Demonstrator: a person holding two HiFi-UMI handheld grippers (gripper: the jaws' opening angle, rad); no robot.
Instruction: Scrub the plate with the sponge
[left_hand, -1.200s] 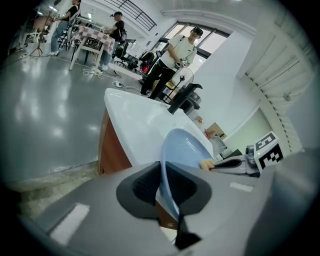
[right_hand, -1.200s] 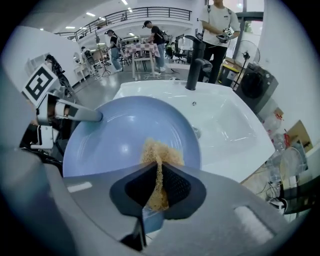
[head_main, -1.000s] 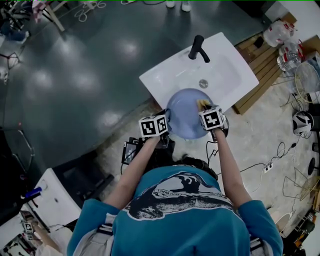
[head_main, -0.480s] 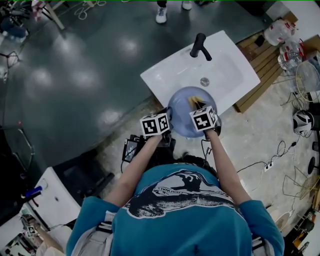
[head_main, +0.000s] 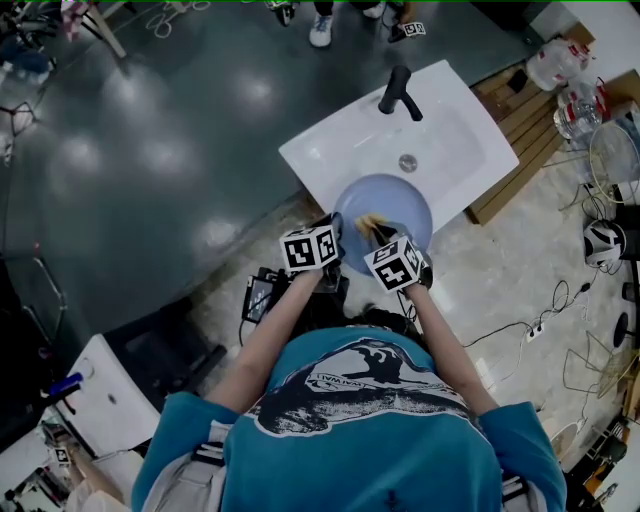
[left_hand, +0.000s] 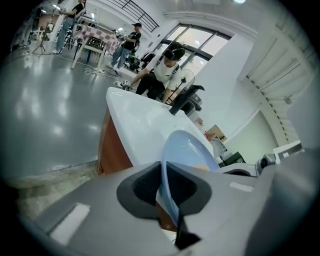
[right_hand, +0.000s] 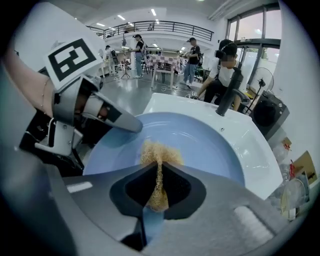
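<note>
Hovering over the near edge of the white rectangular sink (head_main: 455, 130), the round pale-blue plate (right_hand: 200, 145) has its left rim caught in the left gripper (left_hand: 165, 189), whose jaws stand almost together, clamped on that thin edge. A tan, coarse scouring sponge (right_hand: 159, 152) lies against the plate's inner face on the side away from the sink. The right gripper (right_hand: 159, 189) pinches it, jaws closed to a narrow slit.

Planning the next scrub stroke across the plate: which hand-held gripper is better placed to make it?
Right. The right hand-held gripper is shut on the sponge, which lies against the plate. The left hand-held gripper pinches the plate's rim, holding it over the sink.
</note>
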